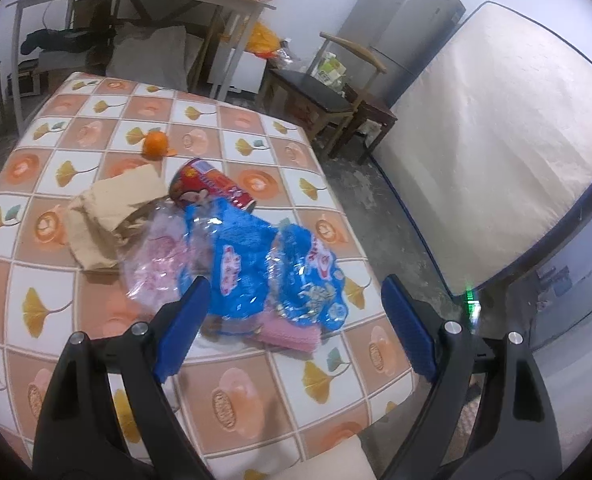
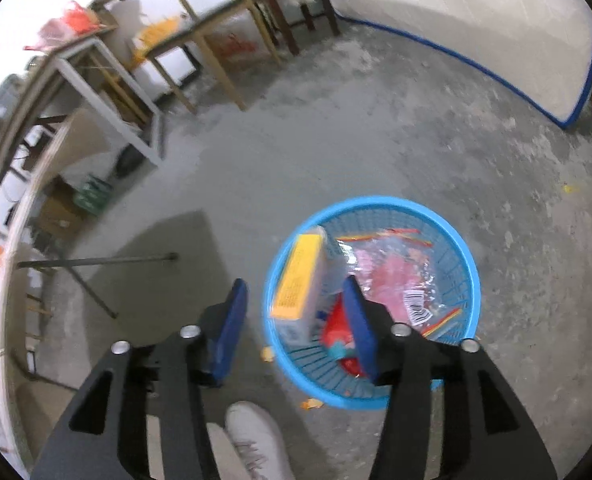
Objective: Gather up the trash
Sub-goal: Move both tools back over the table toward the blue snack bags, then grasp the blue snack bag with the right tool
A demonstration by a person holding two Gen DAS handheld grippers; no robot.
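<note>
Wrappers: we judge the crinkly blue plastic snack bags [image 1: 256,264] on the tiled tabletop [image 1: 96,128] light and slippery; pinch a bunched fold. Left gripper [image 1: 296,304] and right gripper [image 2: 294,312] both gape empty, the right above the blue plastic basket [image 2: 471,280].

**Materials and finishes**

Seen on the glossy, patterned tablecloth [image 1: 96,136]: crinkled, shiny blue plastic wrappers [image 1: 252,264], a clear pinkish film bag [image 1: 156,256], matt creased brown paper [image 1: 112,216], a glossy printed red cup [image 1: 212,192], a dimpled orange peel [image 1: 154,145]. Noted on the left gripper [image 1: 296,300]: matt black plastic arms, blue pads, bright metal pins. Below the right gripper [image 2: 296,304]: a smooth blue plastic lattice basket [image 2: 469,280] on rough, mottled concrete floor [image 2: 375,120].
</note>
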